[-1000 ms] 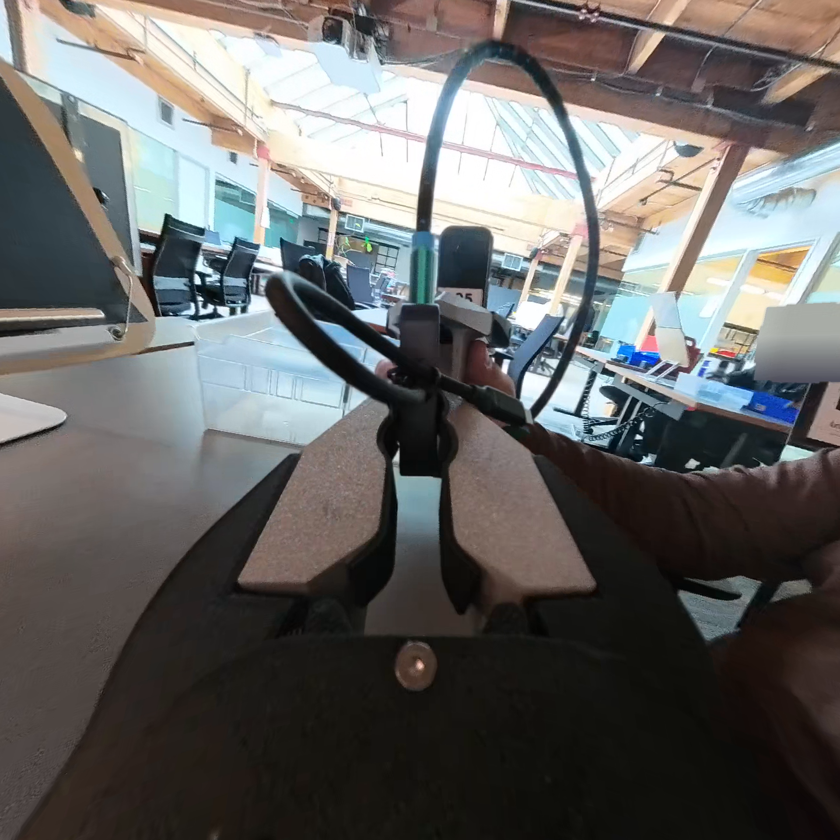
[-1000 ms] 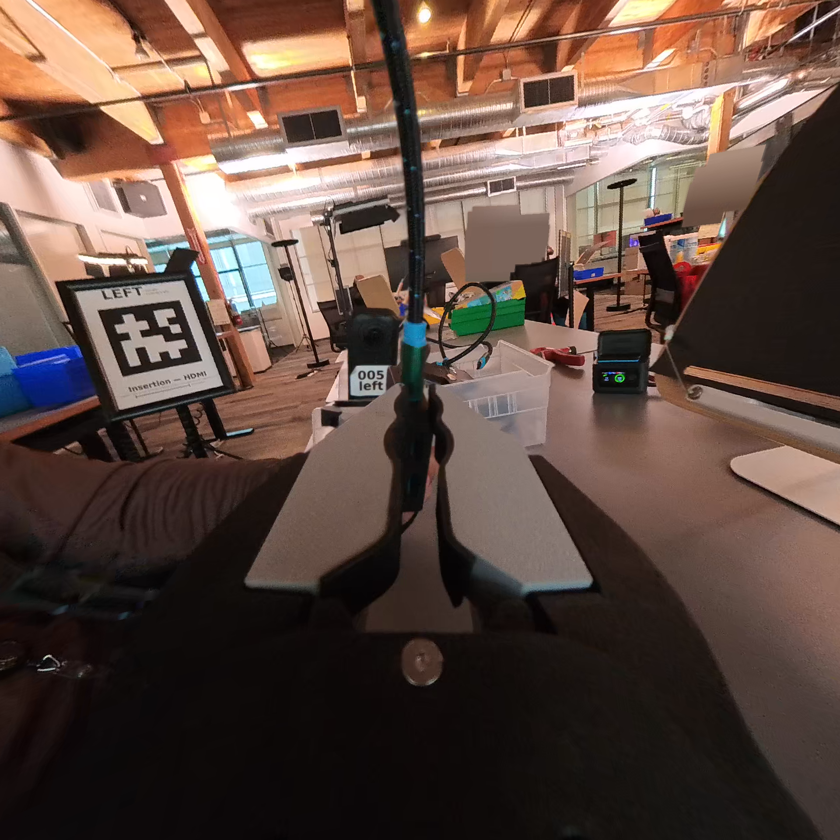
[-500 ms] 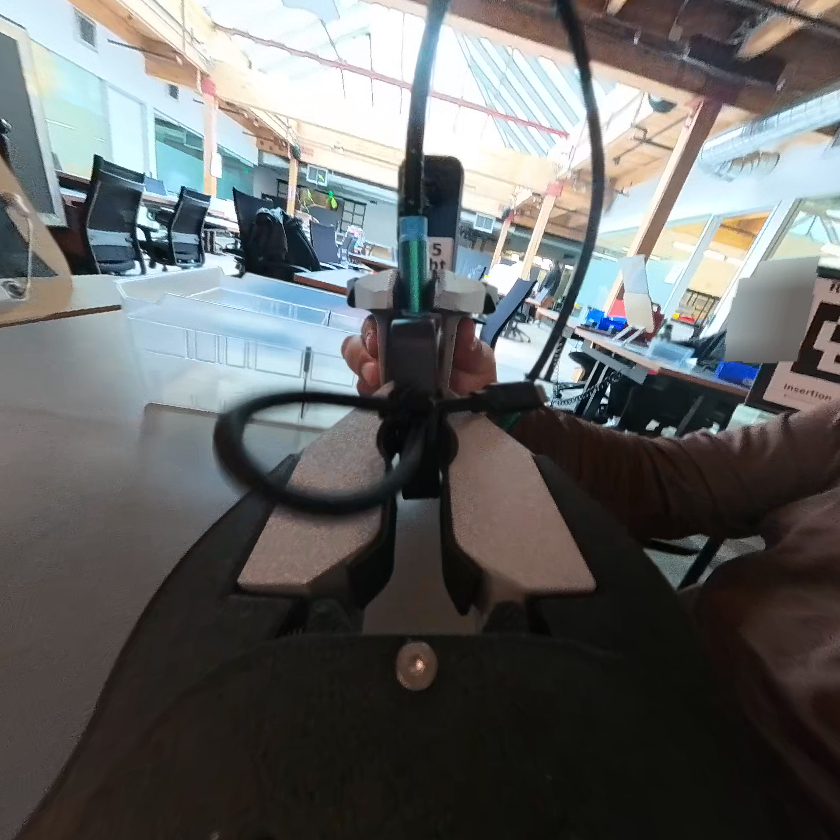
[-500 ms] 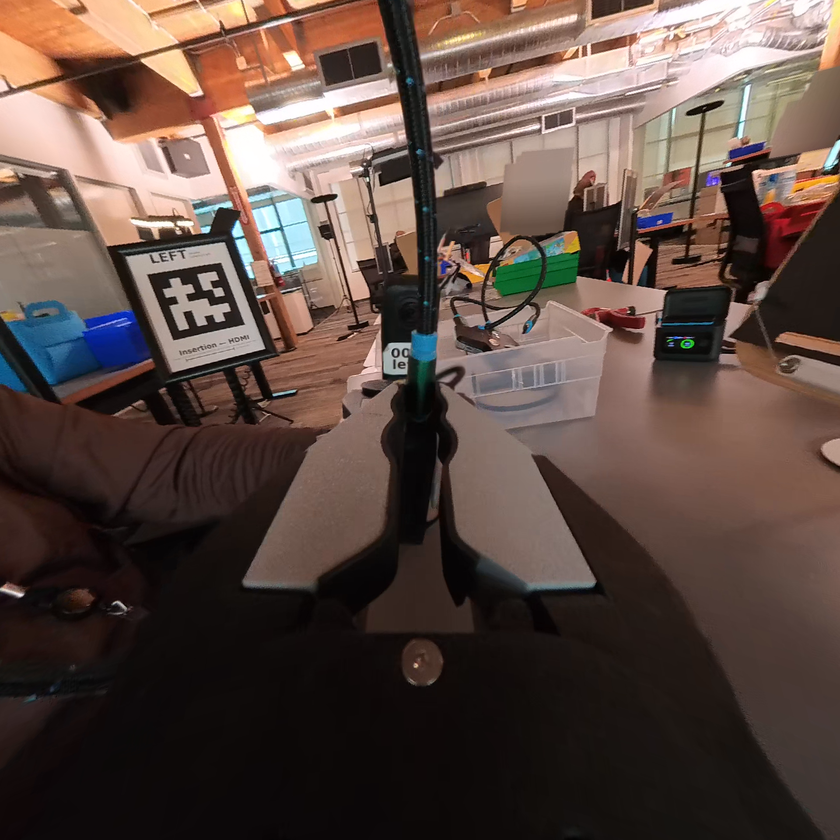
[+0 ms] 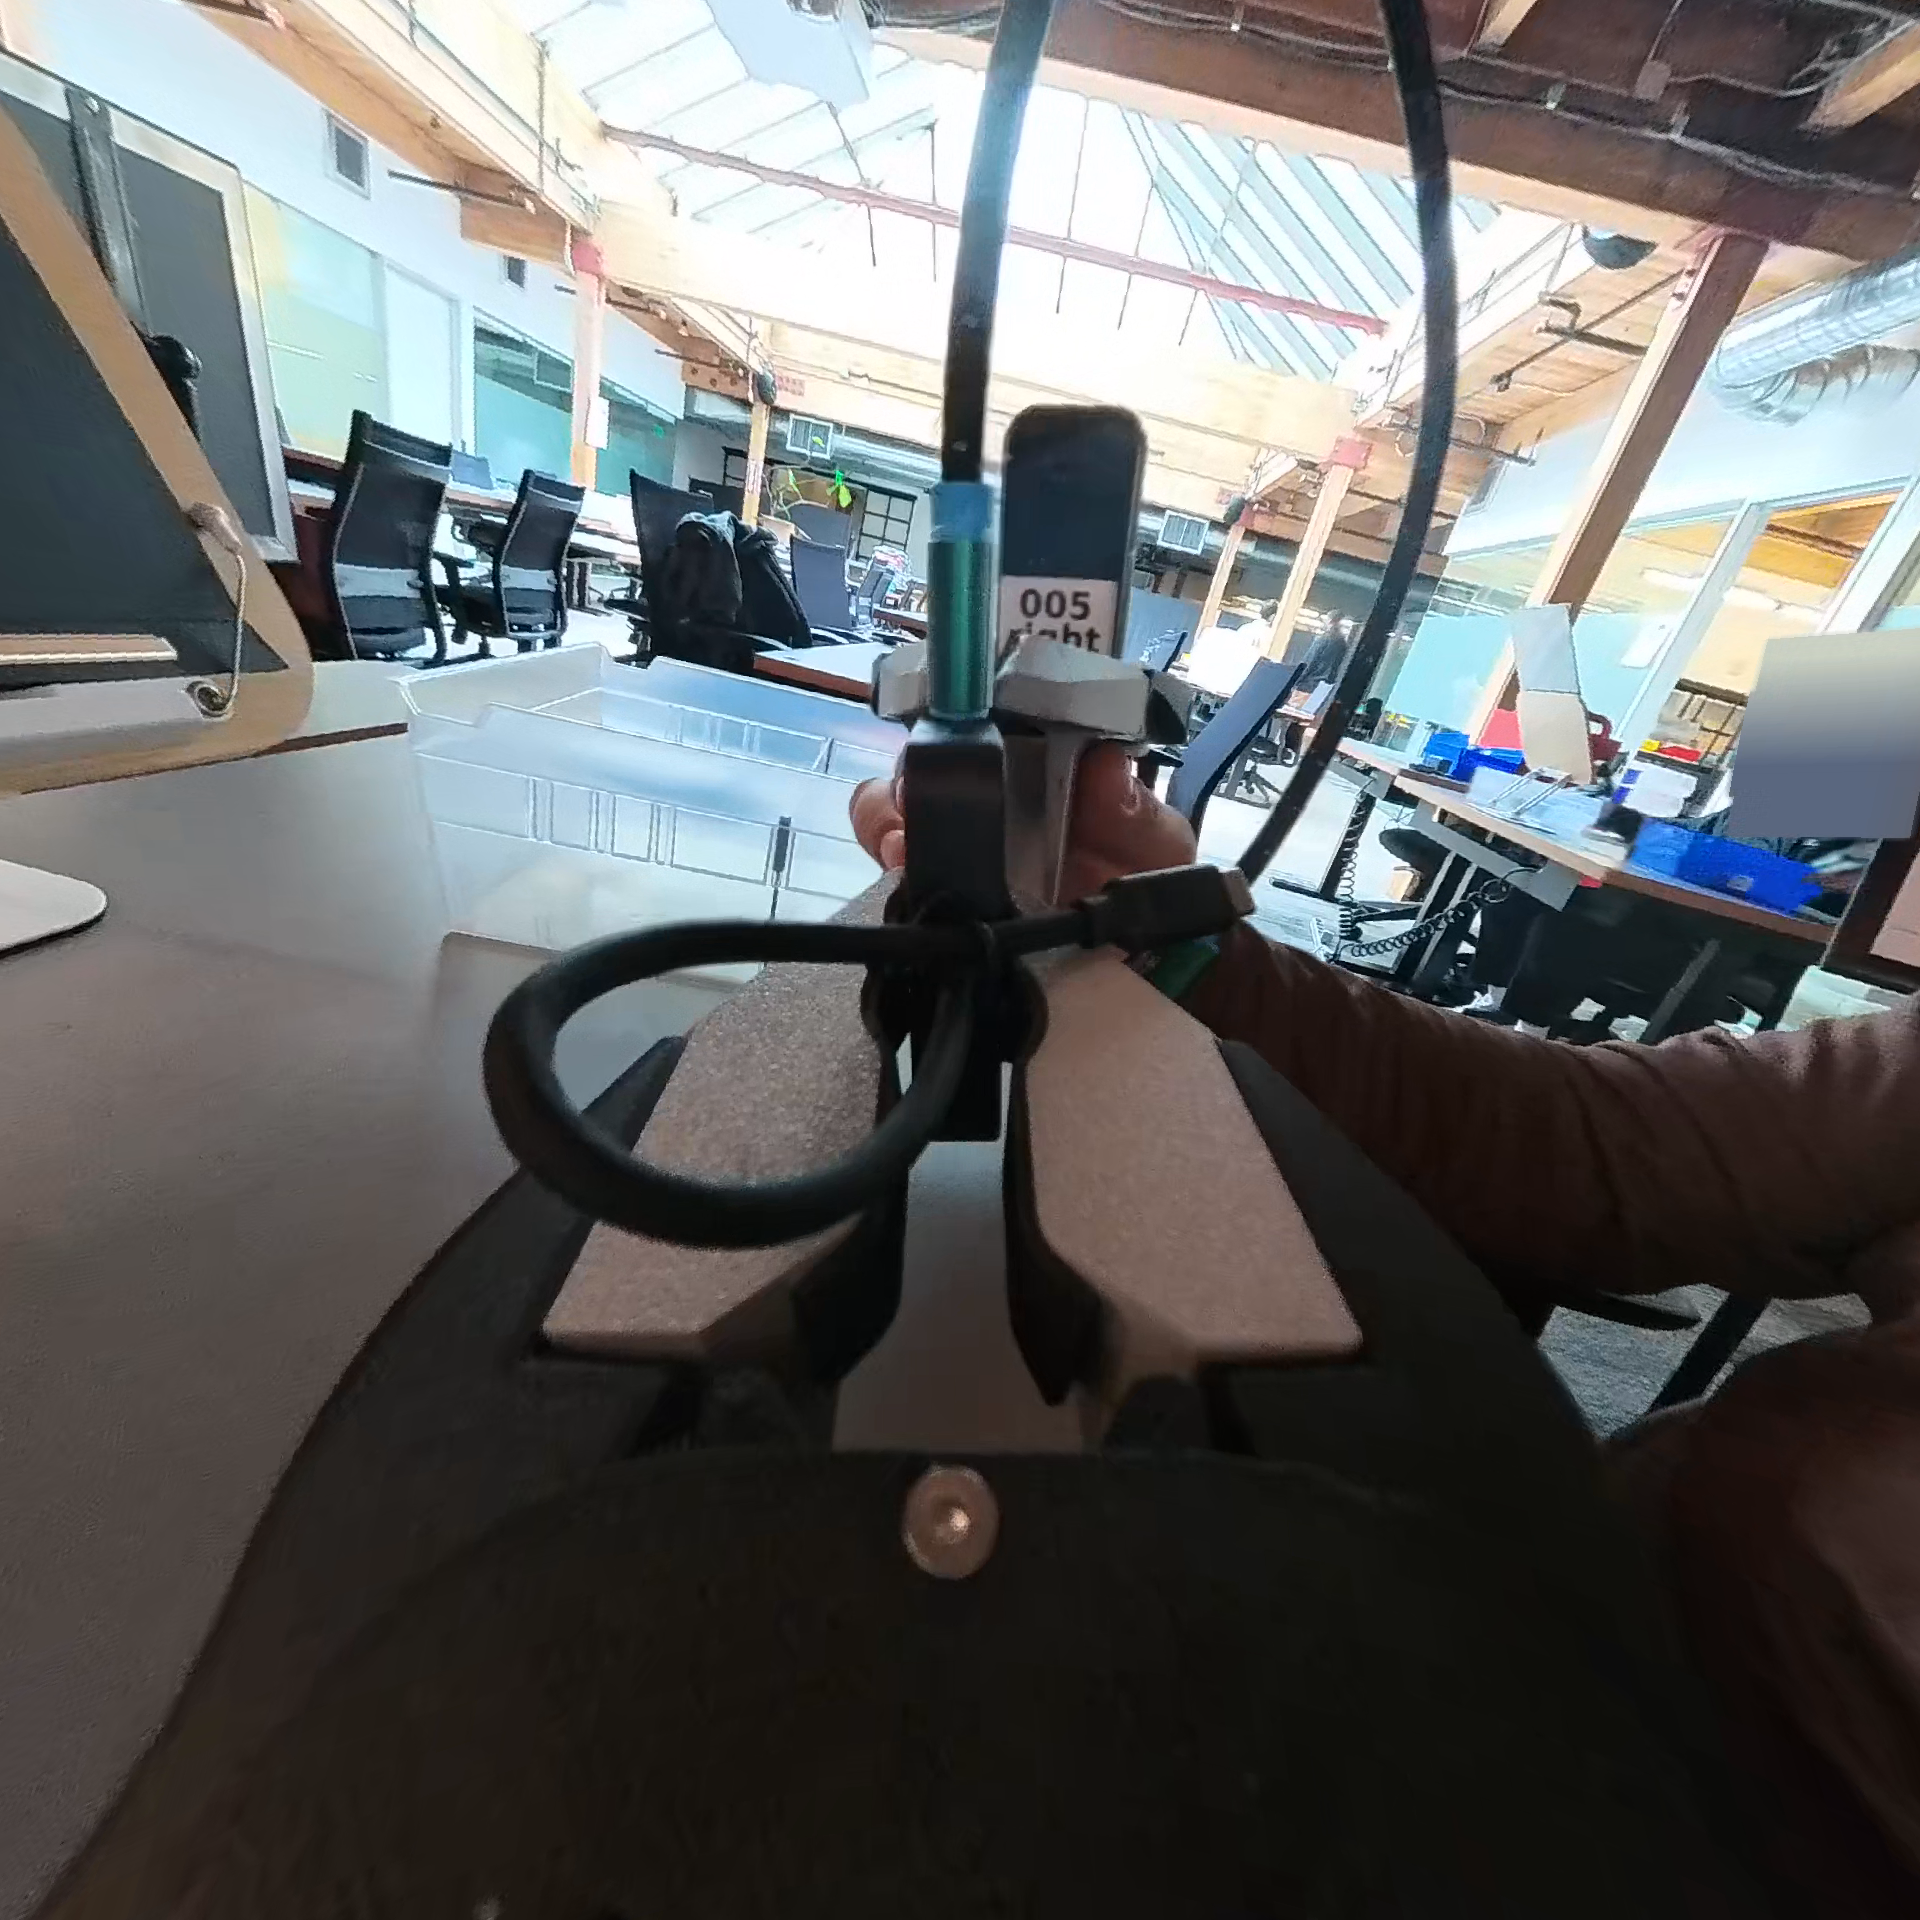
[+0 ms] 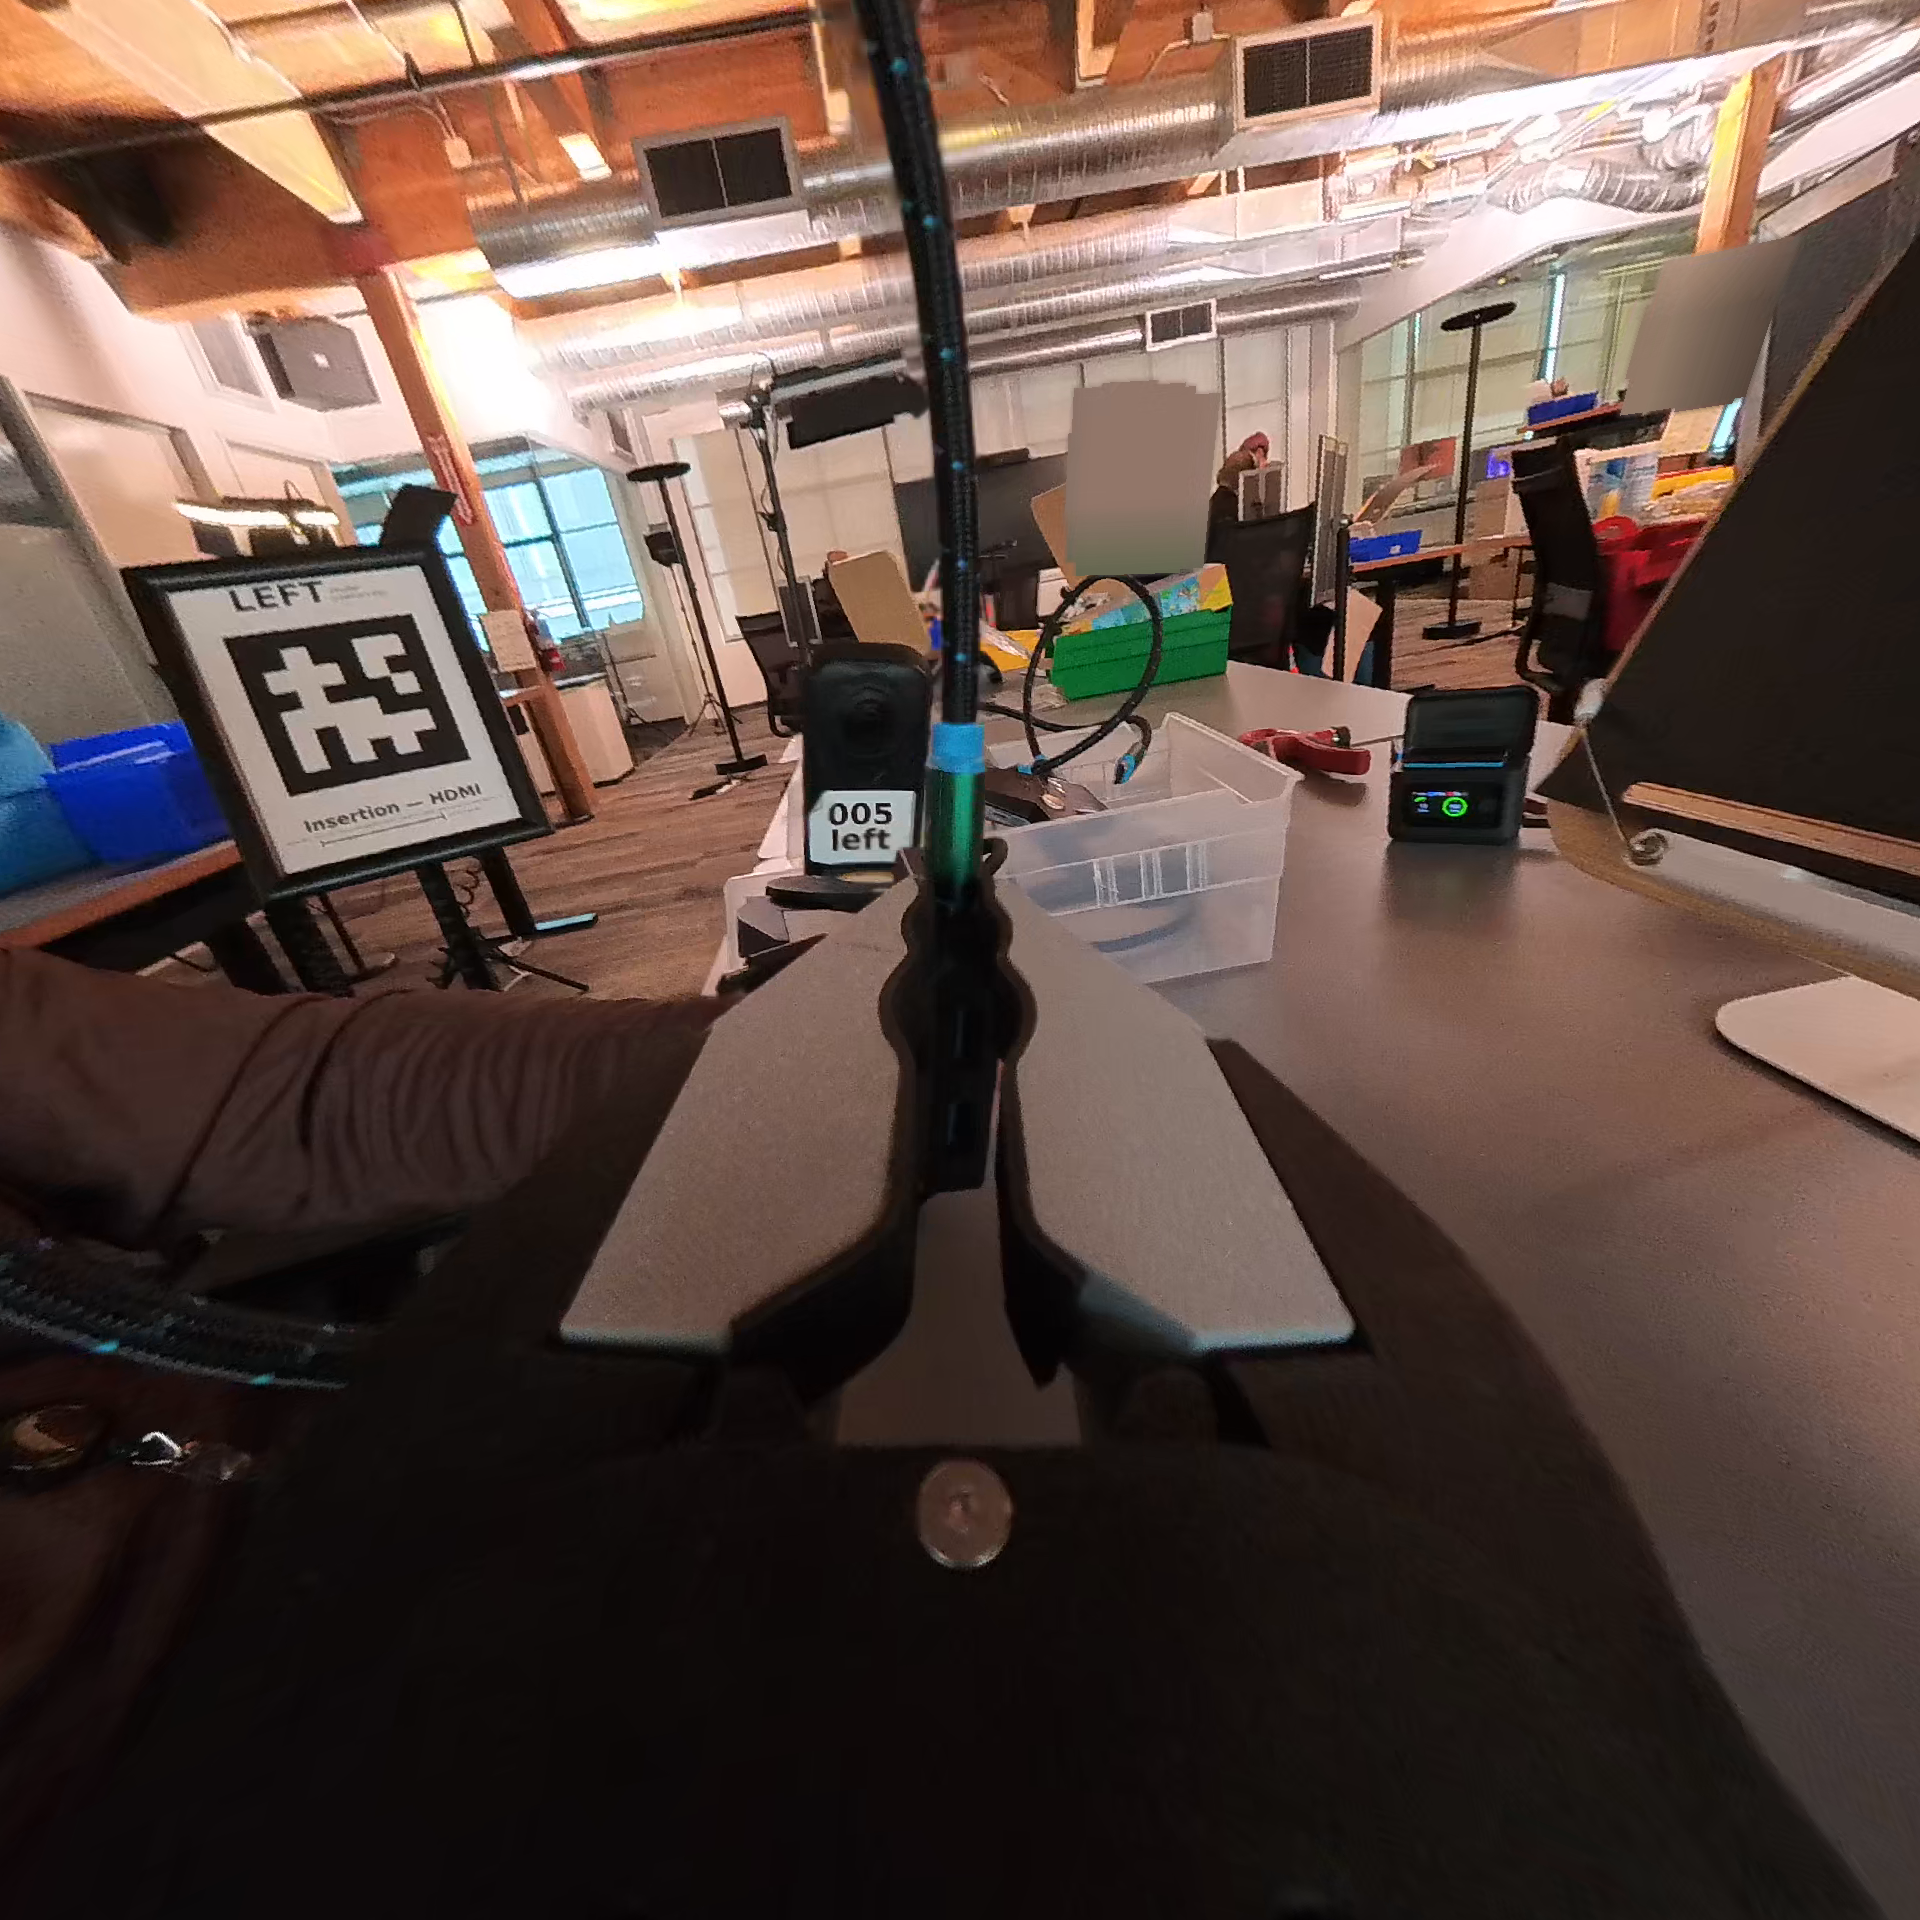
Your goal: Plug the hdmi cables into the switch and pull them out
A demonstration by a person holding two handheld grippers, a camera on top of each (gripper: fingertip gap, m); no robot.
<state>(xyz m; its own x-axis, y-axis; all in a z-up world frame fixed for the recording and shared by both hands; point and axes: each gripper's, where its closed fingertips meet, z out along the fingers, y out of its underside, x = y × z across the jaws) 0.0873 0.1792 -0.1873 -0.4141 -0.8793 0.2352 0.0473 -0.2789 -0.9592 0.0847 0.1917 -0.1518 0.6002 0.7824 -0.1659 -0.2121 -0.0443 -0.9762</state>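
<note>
Biggest risk we see: the long braided hdmi cable (image 5: 1429, 436) arcs stiffly across the top of the left view, so its spring could twist the plug (image 6: 954, 816) or switch (image 5: 951, 831) off-axis; lesser risk, the short black pigtail (image 5: 665, 1049) looping at frame centre-left snags a finger. The switch sits at centre, a small dark block clamped end-on in the left gripper (image 5: 954, 997). The right gripper (image 6: 956, 977) is shut on the green-and-blue-collared plug, directly above the switch.

In the right wrist view, a bin (image 6: 1143, 883) sits on the table (image 6: 1507, 1091) at centre. A printer (image 6: 1460, 769) stands right of it, a sign (image 6: 332, 717) at far left. A cable (image 6: 1091, 675) rises from the bin.
</note>
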